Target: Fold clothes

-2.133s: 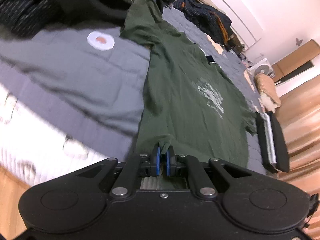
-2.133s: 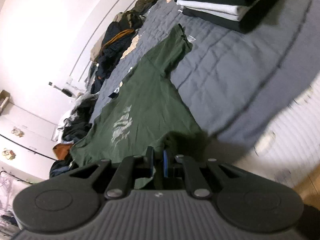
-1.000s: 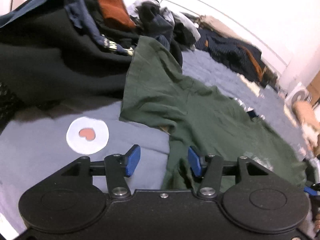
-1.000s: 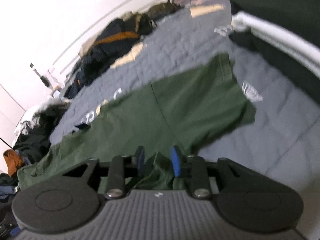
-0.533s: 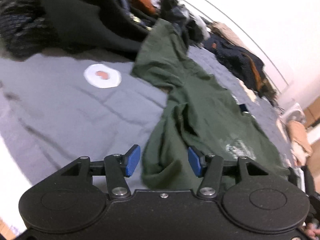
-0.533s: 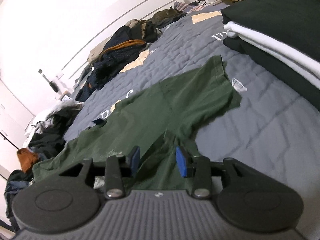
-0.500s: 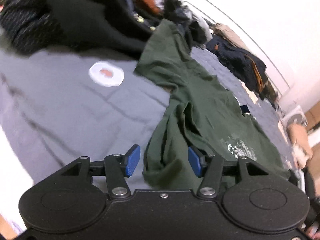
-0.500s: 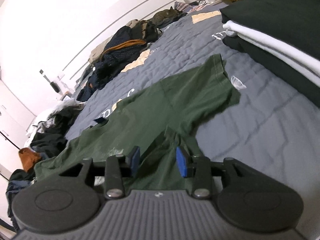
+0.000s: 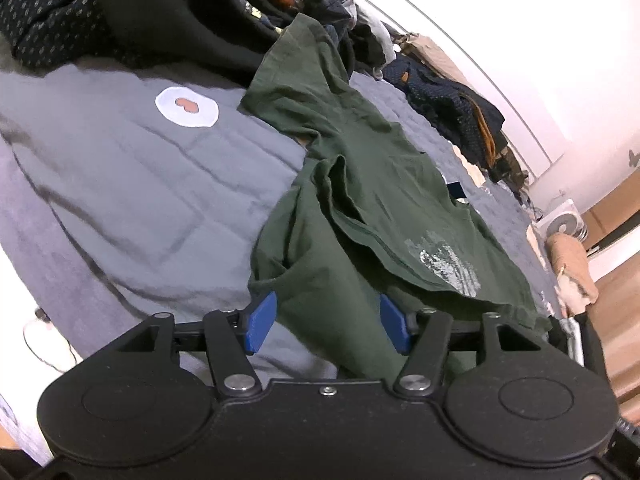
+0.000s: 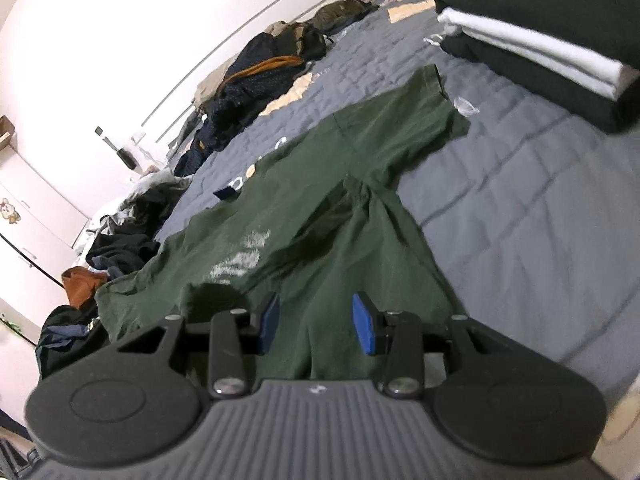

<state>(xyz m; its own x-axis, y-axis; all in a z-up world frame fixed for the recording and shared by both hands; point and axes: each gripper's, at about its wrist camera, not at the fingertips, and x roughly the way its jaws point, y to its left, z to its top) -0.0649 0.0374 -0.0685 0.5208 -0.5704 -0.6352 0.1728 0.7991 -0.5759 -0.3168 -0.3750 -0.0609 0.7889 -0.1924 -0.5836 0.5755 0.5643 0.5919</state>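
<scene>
Both grippers have let go of the green T-shirt (image 9: pixel 360 184) since two seconds ago, when each one pinched its lower hem, and the bottom part of the shirt now lies folded up over the chest. The left gripper (image 9: pixel 326 322) hangs low above the near folded edge of the shirt; its jaws are opening, with shirt cloth seen between the blue pads (image 9: pixel 260 320) but not pressed by them. The right gripper (image 10: pixel 316 322) is also above the shirt, at its other side, and its blue pads (image 10: pixel 366 322) stand apart with loose cloth below them, nothing gripped.

The T-shirt lies on the grey quilt (image 9: pixel 120 184) of the bed, its two short sleeves spread out to the sides and a pale print (image 9: pixel 448 268) partly covered by the fold. Beside the shirt, on the quilt, is a white round patch with a red heart (image 9: pixel 187 106). Past the sleeve in the left view a heap of dark unfolded clothes (image 9: pixel 160 12) touches the shirt. In the right view a stack of folded clothes (image 10: pixel 552 44), black and white, rests on the quilt near the other sleeve, apart from it.
</scene>
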